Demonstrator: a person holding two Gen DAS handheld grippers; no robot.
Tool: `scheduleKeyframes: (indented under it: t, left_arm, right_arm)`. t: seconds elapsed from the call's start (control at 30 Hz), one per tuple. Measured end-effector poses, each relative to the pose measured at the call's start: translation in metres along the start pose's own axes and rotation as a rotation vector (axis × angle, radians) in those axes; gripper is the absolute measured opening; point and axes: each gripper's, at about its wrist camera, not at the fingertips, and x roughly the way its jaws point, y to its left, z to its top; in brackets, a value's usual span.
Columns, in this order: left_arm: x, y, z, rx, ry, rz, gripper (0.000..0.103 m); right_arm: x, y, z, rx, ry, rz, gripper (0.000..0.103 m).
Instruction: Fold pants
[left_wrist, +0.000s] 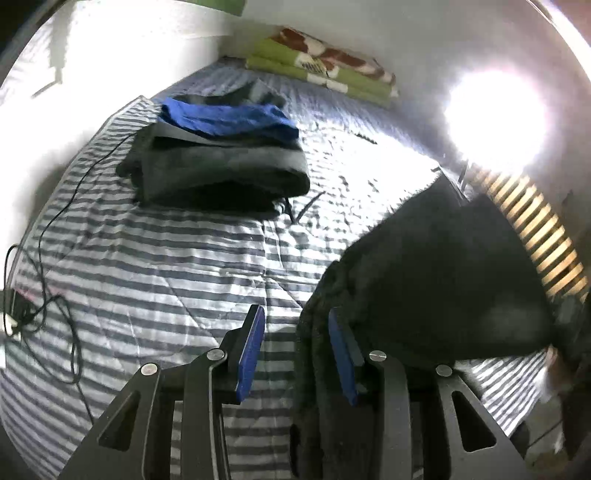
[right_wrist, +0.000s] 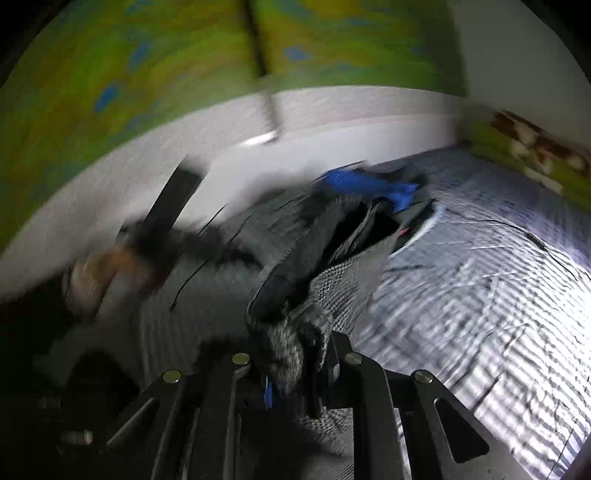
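Pants (left_wrist: 424, 258) hanging unfolded at right of frame, lifted off bed (left_wrist: 166, 258); folding not begun. Right claw (right_wrist: 295, 369) clamping their fabric. Left claw (left_wrist: 295, 354) part-open, cloth against one pad; grip unclear. Stack (left_wrist: 221, 166) upper left; bed centre offering room.

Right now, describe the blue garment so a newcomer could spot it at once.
Start at the striped bedspread that covers the bed. Toward its far end, before the green folded blanket, sits a stack of folded clothes. The blue garment lies on top, the only bright colour among dark grey and black pieces.
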Motion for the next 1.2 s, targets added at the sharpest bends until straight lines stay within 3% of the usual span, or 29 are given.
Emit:
scheduleKeyframes:
  t: [0.17, 0.3, 0.4, 0.47, 0.5, 0.53, 0.6, 0.67, 0.73, 0.83, 1.03, 1.07, 1.1, 1.13, 1.2]
  left_arm:
    - [-0.033, -0.005, -0.008, -0.004, -0.030, -0.014, 0.039]
    - [-0.037, -0.022, -0.015, 0.022, -0.011, -0.044, 0.039]
    - [-0.026, -0.040, -0.022, 0.071, 0.030, -0.062, 0.039]
    - [-0.016, -0.050, -0.028, 0.095, 0.063, -0.082, 0.039]
    - [-0.011, -0.054, -0.032, 0.108, 0.079, -0.090, 0.039]
    - [-0.005, -0.059, -0.038, 0.119, 0.094, -0.096, 0.039]
    - [0.007, -0.065, -0.050, 0.137, 0.131, -0.104, 0.039]
    - [0.024, -0.070, -0.064, 0.158, 0.184, -0.097, 0.039]
    - [0.039, -0.071, -0.078, 0.172, 0.221, -0.084, 0.039]
    - [0.050, -0.071, -0.090, 0.162, 0.240, -0.072, 0.039]
    - [0.048, -0.069, -0.098, 0.190, 0.246, -0.055, 0.041]
    - [0.051, -0.068, -0.101, 0.197, 0.262, -0.053, 0.041]
    - [0.053, -0.066, -0.105, 0.203, 0.278, -0.060, 0.041]
    - [0.049, -0.063, -0.105, 0.198, 0.270, -0.068, 0.041]
    - [0.032, -0.056, -0.103, 0.152, 0.224, -0.108, 0.043]
  right_arm:
    - [0.027, 0.063, -0.069, -0.111, 0.163, 0.033, 0.015]
    - [0.048, 0.077, -0.109, -0.100, 0.259, 0.000, 0.015]
    - [0.045, 0.082, -0.118, -0.109, 0.287, -0.046, 0.017]
    - [0.028, 0.078, -0.117, -0.064, 0.270, -0.053, 0.022]
    - [0.018, 0.073, -0.116, -0.019, 0.247, -0.031, 0.031]
    - [0.009, 0.061, -0.114, 0.038, 0.215, -0.005, 0.048]
    - [-0.022, 0.037, -0.118, 0.185, 0.111, 0.020, 0.063]
    - [-0.046, 0.006, -0.121, 0.318, 0.024, 0.032, 0.063]
    - [-0.054, -0.017, -0.123, 0.425, 0.000, 0.004, 0.063]
    - [-0.035, -0.047, -0.115, 0.525, -0.017, -0.028, 0.059]
    - [0.047, -0.088, -0.108, 0.652, 0.087, 0.006, 0.040]
    - [0.059, -0.093, -0.110, 0.640, 0.118, -0.033, 0.037]
    - [0.075, -0.101, -0.112, 0.600, 0.182, -0.160, 0.035]
    - [0.080, -0.103, -0.116, 0.594, 0.202, -0.186, 0.033]
    - [0.081, -0.113, -0.120, 0.660, 0.195, -0.158, 0.033]
